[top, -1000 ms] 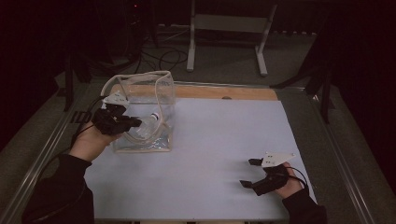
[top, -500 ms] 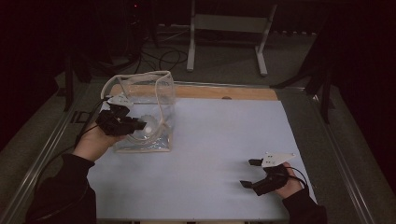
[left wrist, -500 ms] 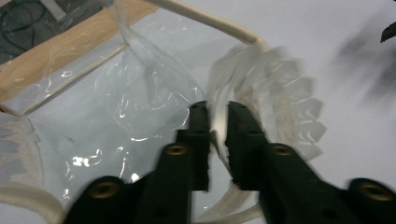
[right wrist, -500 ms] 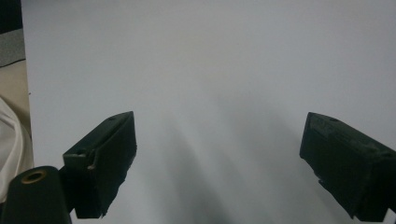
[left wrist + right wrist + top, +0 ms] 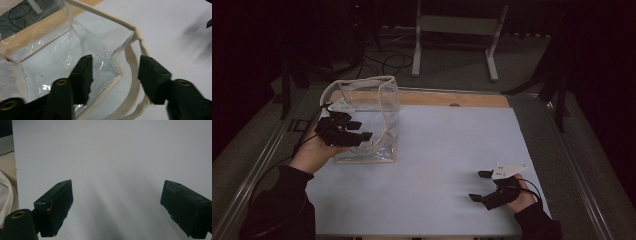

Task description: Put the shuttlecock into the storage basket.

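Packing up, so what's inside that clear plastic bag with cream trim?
The clear plastic bag looks empty: through its walls just the white table sheet shows. Its near-left corner hides behind the left gripper.

Black tools (image 5: 356, 131), brass screws; dark sleeves (image 5: 277, 205).

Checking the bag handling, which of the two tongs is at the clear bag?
The left tongs, open, straddling the clear bag's wall; the right tongs hover over bare mat.

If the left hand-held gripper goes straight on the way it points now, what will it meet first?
Probably the clear plastic bag: the left hand-held gripper, its jaws just opened, points at the bag's corner wall and cream handle strap. Depth is uncertain.
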Demonstrator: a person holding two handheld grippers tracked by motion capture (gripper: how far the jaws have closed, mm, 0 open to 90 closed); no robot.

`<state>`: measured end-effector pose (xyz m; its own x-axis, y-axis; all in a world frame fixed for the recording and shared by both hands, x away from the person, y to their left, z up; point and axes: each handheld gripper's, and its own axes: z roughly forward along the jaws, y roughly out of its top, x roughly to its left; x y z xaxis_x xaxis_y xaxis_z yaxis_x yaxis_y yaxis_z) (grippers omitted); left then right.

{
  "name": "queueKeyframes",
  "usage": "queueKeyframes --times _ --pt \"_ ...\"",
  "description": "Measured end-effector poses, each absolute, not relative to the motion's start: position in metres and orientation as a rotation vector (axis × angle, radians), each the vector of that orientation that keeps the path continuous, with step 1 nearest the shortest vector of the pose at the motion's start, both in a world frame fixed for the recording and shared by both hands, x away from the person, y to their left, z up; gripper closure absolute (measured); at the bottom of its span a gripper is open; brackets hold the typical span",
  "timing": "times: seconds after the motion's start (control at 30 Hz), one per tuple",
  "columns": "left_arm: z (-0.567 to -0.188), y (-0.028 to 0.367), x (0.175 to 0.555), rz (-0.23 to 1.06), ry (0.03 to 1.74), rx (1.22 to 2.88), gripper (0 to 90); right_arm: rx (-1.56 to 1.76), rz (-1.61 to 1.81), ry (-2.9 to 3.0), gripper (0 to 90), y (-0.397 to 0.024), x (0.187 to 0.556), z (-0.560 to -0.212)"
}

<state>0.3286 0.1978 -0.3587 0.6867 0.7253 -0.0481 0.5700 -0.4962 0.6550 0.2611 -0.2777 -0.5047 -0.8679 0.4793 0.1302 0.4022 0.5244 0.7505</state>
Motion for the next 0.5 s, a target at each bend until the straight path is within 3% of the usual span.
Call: queueKeyframes --times 0.33,0.5 --pt "-0.356 0.193 0.320 0.285 0.940 2.228 39.8 0.773 1.280 2.658 10.8 -0.277 0.261 -0.503" --pt "-0.354 0.191 0.317 0.270 0.919 2.222 27.6 0.772 1.280 2.660 10.8 -0.277 0.261 -0.503"
